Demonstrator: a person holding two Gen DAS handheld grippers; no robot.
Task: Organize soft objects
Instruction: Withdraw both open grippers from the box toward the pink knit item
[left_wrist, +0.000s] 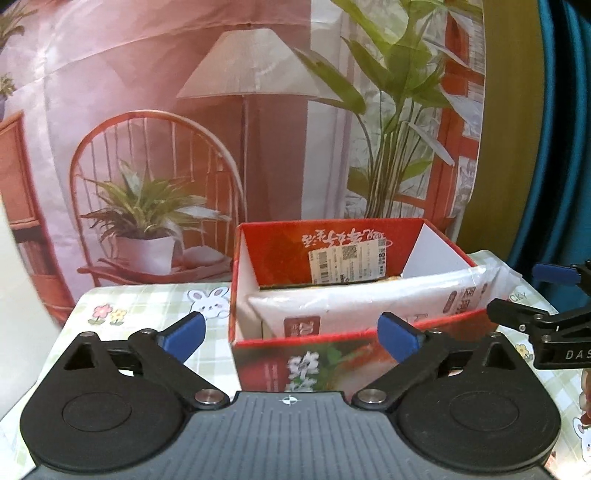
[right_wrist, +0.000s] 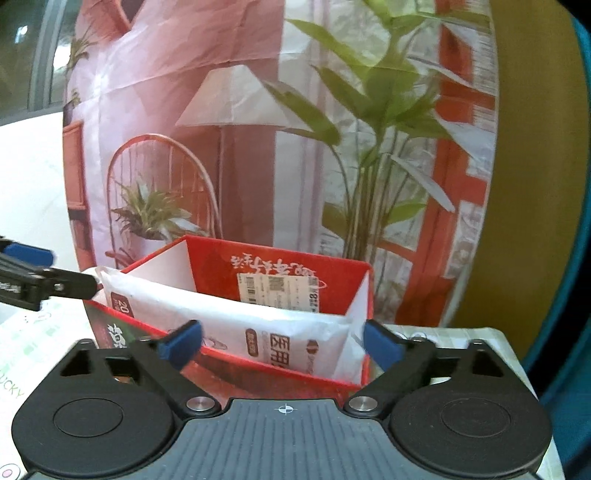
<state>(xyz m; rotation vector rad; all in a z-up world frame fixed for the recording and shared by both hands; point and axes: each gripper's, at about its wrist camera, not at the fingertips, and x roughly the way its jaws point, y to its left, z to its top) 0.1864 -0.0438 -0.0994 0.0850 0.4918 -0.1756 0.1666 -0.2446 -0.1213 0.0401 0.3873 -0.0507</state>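
White pack lies inside the red box, slanted, one end low by the box's left wall and the other end sticking up over the right rim. The plastic there is crumpled and hangs a little outside. It is a soft pack with printed labels, and nothing holds it now.

My left gripper stands with its jaws wide apart, and only the front wall of the box shows between the blue pads. My right gripper is spread just as wide; it looks at the box from the other side, and the pack shows behind it, not between the fingers. Neither gripper touches the pack, as far as I can see.

The box sits on a table with a green checked cloth, toward the far edge, close before a printed backdrop.

I judge the placing step as done: the pack is in, and both grippers are free. The next move, I think, is either to push the raised end down so that it sits under the rim, or to go for another soft thing. No other one shows in these views.
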